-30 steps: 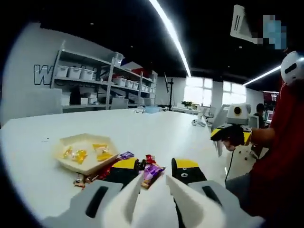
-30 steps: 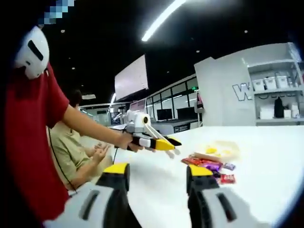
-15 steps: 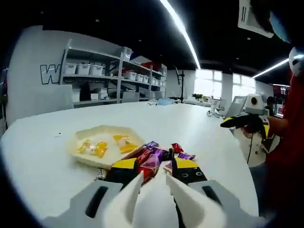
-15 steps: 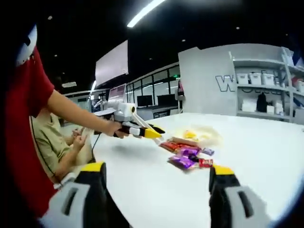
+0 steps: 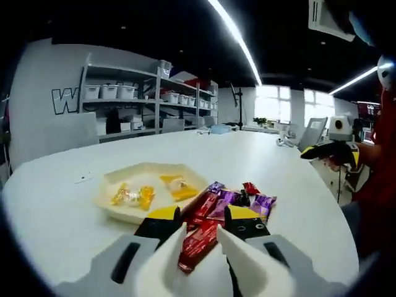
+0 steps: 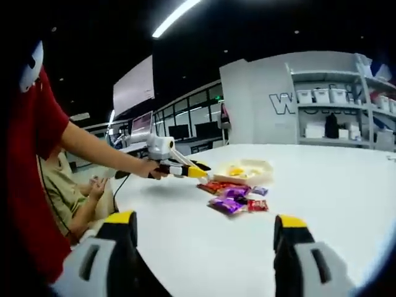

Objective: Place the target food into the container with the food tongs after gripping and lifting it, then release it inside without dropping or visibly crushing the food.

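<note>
Wrapped snacks (image 5: pixel 218 204) lie in a small heap on the white counter (image 5: pixel 55 210), at lower centre of the left gripper view, touching or just beside the pale tray (image 5: pixel 111 189) that sits to their left. The tray already holds a few yellow-wrapped pieces (image 5: pixel 133 195). A long red bar (image 5: pixel 199 245) from the heap reaches down toward the bottom of that view and lies between the jaws of the left gripper (image 5: pixel 199 238), whose white tong blades stand slightly apart with nothing pinched. I cannot tell whether the blades touch the wrapper yet.

In the right gripper view the same heap (image 6: pixel 232 198) and tray (image 6: pixel 250 166) sit at mid-frame, with the left gripper (image 6: pixel 195 170) just beside them in the person's hand (image 6: pixel 150 168). The right gripper (image 6: pixel 204 226) hangs well back at the bottom of its view, jaws wide apart and empty.

To my eye this is the approach, just before the grasp: nothing is lifted. The next move calls for closing gently on the red bar, raising it clear of its neighbours, then carrying it left over the tray rim before letting go.
</note>
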